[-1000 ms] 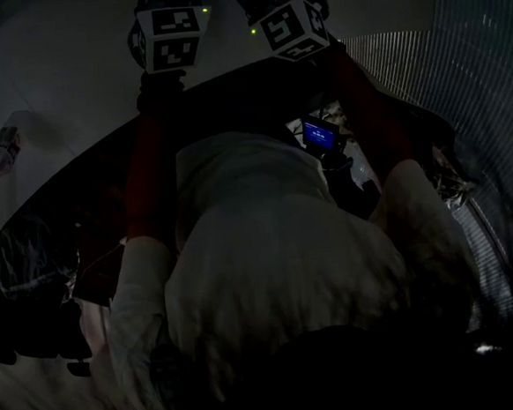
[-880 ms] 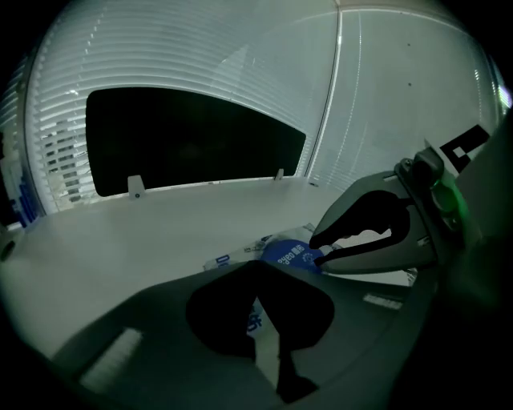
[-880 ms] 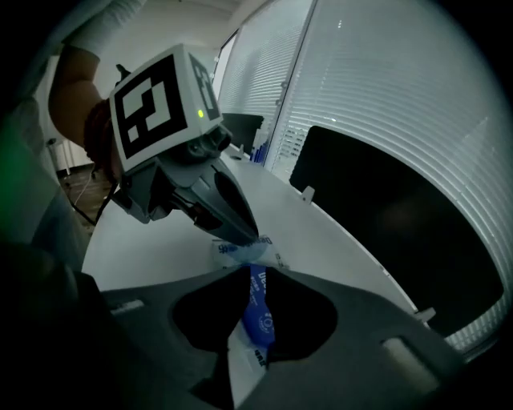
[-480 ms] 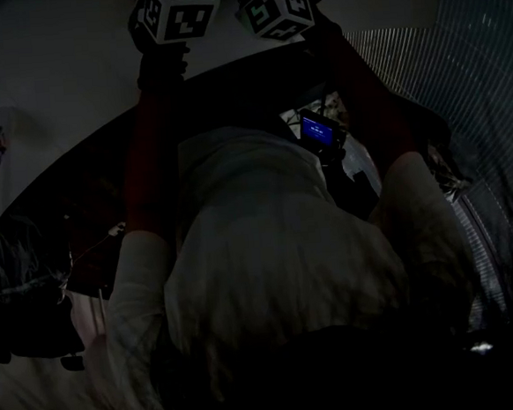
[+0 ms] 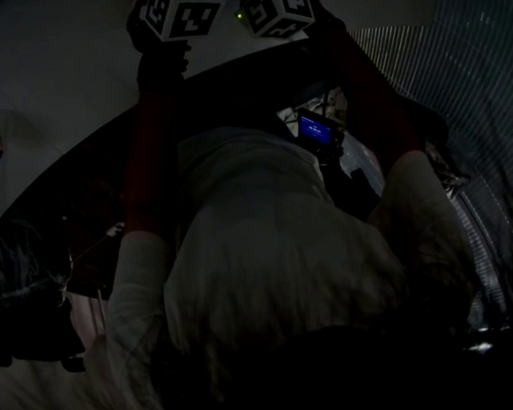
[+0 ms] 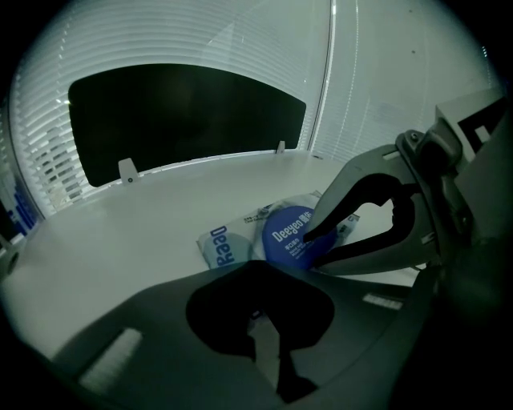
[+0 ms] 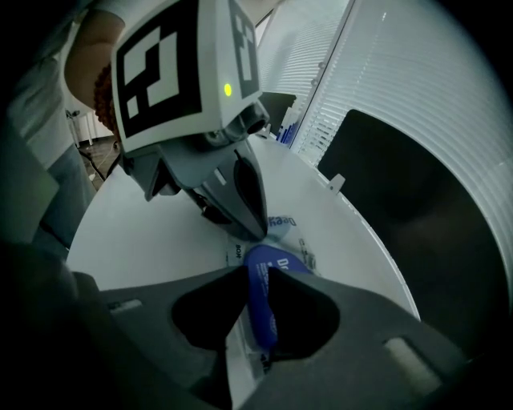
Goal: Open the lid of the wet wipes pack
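The wet wipes pack (image 6: pixel 223 245) lies flat on the white table (image 6: pixel 120 240), its round blue lid (image 6: pixel 284 231) facing the left gripper view. My left gripper (image 6: pixel 258 271) is shut, and its tips press down on the pack's near end; the right gripper view shows this left gripper (image 7: pixel 250 227) with its tips on the pack (image 7: pixel 287 223). My right gripper (image 7: pixel 256 280) is shut on the lid (image 7: pixel 260 312), which stands edge-on between its jaws. From the left, the right gripper (image 6: pixel 313 247) clamps the lid's right edge. The head view shows only the two marker cubes (image 5: pixel 179 9) (image 5: pixel 278 5).
A dark panel (image 6: pixel 176 120) stands behind the table against white blinds (image 6: pixel 385 80). The table's curved edge (image 7: pixel 385 264) runs close behind the pack. A small lit blue screen (image 5: pixel 317 130) hangs at the person's chest. The head view is very dark.
Both marker cubes have shifted towards the top of the head view as both grippers sank to the table. Over the last half second they have stayed put.
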